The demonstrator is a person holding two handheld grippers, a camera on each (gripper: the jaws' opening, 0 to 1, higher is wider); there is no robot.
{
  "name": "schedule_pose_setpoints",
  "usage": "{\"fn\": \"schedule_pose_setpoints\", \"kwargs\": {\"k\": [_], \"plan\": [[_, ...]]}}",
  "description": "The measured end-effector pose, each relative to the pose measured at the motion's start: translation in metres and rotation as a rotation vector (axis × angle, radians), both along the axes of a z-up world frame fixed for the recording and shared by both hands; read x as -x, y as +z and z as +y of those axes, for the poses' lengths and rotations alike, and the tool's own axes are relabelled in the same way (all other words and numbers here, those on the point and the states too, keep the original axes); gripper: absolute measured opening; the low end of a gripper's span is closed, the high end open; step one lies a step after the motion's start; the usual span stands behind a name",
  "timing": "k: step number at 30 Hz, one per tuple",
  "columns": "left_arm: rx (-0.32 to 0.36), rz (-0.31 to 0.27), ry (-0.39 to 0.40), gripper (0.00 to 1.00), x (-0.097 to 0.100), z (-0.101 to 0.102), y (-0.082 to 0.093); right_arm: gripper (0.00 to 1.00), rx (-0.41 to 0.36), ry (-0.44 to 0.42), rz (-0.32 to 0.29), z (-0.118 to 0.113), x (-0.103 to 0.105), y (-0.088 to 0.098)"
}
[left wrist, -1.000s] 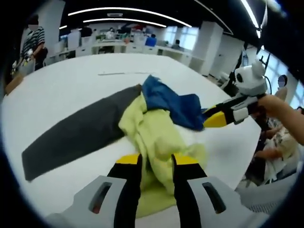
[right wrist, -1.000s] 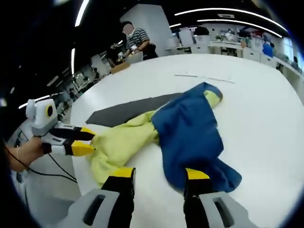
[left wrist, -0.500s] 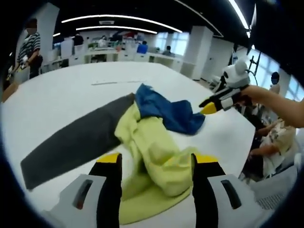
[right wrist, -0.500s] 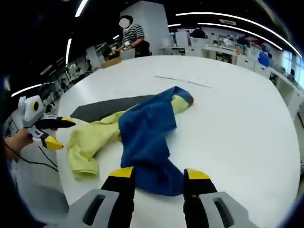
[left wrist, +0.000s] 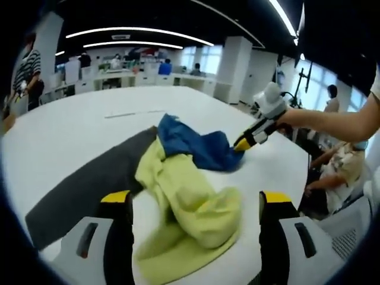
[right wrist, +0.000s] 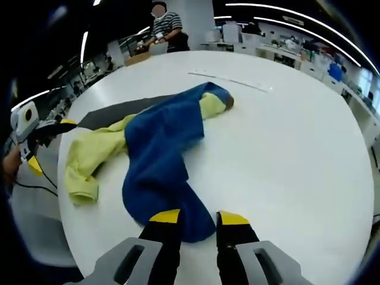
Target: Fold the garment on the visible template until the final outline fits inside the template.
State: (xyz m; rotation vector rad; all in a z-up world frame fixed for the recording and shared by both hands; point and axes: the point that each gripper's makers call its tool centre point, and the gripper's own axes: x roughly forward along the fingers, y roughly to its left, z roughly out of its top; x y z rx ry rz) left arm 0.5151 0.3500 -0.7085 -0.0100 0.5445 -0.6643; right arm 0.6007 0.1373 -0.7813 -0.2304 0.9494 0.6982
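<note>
1. Left gripper (left wrist: 196, 199): jaws wide apart at bottom of left gripper view, nothing held.
2. Right gripper (right wrist: 198, 218): jaws narrowed onto the blue hem, bottom centre.
3. Garment (right wrist: 157, 148): crumpled, blue and yellow-green, mid-frame.
4. Dark grey template (left wrist: 83, 187) partly under it, on white table (right wrist: 285, 148).

Open-plan office. Big white round table (left wrist: 71, 127) took up the foreground. Long curved ceiling light strips (left wrist: 136, 31) ran overhead on a dark ceiling. White square columns (left wrist: 233, 65), windows (left wrist: 312, 83) behind. Rows of desks (left wrist: 148, 80) at the back, person in striped shirt (right wrist: 165, 27) standing beside one.
</note>
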Motion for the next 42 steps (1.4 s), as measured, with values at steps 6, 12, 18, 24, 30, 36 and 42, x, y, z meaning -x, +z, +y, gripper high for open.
{"fn": "schedule_pose_setpoints", "kwargs": {"k": [6,12,18,24,30,36,42], "plan": [[-0.001,-0.009,-0.025,0.94,0.001,-0.002,0.002,0.16,0.006,0.008,0.011,0.0,0.0,-0.001],[-0.006,-0.01,-0.041,0.96,0.003,-0.004,0.002,0.14,0.011,0.011,0.008,-0.005,-0.003,0.005],[-0.004,-0.006,-0.037,0.95,0.003,-0.002,0.002,0.1,0.017,0.008,0.012,-0.009,-0.006,0.006],[-0.012,-0.002,-0.04,0.94,0.006,0.0,0.002,0.1,0.006,-0.007,-0.003,-0.015,-0.012,0.013],[-0.007,-0.003,-0.036,0.94,0.006,-0.001,0.003,0.09,0.053,0.022,0.03,-0.019,-0.007,0.0],[-0.011,-0.004,-0.032,0.93,0.006,0.001,0.003,0.09,0.108,0.078,0.031,-0.023,-0.008,-0.008],[-0.012,-0.002,-0.032,0.93,0.008,0.002,0.003,0.05,0.114,0.117,0.023,-0.016,-0.002,-0.007]]}}
